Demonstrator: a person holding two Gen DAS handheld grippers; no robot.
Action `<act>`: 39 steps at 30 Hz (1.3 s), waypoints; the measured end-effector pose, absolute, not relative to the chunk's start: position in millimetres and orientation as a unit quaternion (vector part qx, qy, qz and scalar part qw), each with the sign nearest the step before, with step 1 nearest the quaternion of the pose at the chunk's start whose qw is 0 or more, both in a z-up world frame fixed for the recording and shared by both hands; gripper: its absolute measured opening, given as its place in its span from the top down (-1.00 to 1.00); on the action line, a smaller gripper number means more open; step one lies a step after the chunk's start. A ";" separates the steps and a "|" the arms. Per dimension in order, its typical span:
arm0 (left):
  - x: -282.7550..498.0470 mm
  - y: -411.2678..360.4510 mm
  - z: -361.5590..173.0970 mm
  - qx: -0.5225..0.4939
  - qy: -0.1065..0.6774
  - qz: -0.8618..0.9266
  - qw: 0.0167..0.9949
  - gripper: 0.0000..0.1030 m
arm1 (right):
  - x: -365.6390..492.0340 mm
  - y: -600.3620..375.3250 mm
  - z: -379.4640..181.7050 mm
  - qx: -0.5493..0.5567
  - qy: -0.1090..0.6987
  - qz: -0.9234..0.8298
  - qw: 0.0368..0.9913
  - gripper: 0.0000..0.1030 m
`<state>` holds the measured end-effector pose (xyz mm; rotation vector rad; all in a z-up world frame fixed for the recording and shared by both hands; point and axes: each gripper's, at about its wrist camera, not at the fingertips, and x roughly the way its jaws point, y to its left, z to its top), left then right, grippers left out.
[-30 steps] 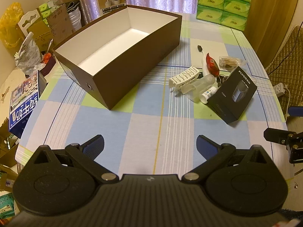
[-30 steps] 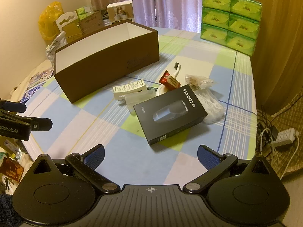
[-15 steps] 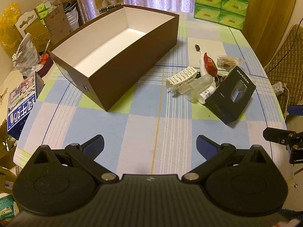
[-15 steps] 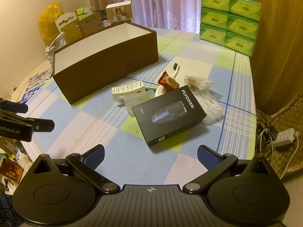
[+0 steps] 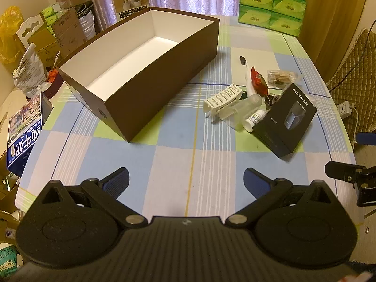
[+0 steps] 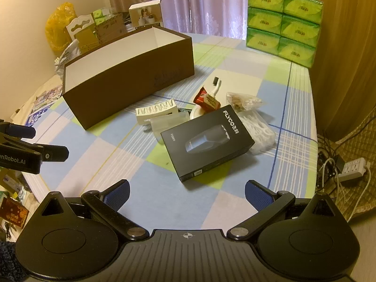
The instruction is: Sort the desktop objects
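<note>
A large brown box (image 5: 145,75) (image 6: 127,75) with a white, empty inside stands on the checked tablecloth. To its right lies a small heap: a black Flyco box (image 5: 285,119) (image 6: 206,141), a white hair claw (image 5: 222,97) (image 6: 156,111), a clear plastic case (image 5: 239,110) (image 6: 169,123), a small white bottle (image 5: 252,119), a red packet (image 5: 258,81) (image 6: 206,98), a toothbrush (image 5: 245,67) (image 6: 216,83), a bag of cotton swabs (image 5: 280,77) (image 6: 243,101) and white floss picks (image 6: 258,127). My left gripper (image 5: 186,181) and right gripper (image 6: 186,193) both hover open over the near table edge, holding nothing.
Green tissue packs (image 5: 272,2) (image 6: 283,21) are stacked at the table's far end. Cardboard boxes and bags (image 5: 47,40) crowd the floor left of the table, with a blue carton (image 5: 22,129) at its edge. A power strip (image 6: 353,168) and cables lie on the right.
Both views have pulled back and risen a little, so the box and the heap sit slightly farther up the frame. Nothing on the table has moved; both grippers stay open.
</note>
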<state>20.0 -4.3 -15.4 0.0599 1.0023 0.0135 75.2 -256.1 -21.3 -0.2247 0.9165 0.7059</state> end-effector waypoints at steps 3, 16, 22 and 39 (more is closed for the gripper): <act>21.8 -4.8 -16.1 0.028 0.482 0.007 0.876 -0.99 | 76.6 -255.6 -21.9 -0.106 0.433 0.333 0.831 -0.97; 36.3 -9.0 -20.6 0.033 0.482 0.004 0.875 -0.99 | 89.3 -256.0 -25.4 -0.101 0.430 0.337 0.831 -0.97; 47.0 -12.8 -24.4 0.039 0.481 -0.004 0.876 -0.99 | 101.8 -257.4 -32.4 -0.075 0.447 0.312 0.835 -0.97; 106.7 -28.5 -32.7 0.097 0.472 -0.078 0.873 -0.92 | 117.9 -257.3 -39.5 0.040 0.476 0.225 0.849 -0.97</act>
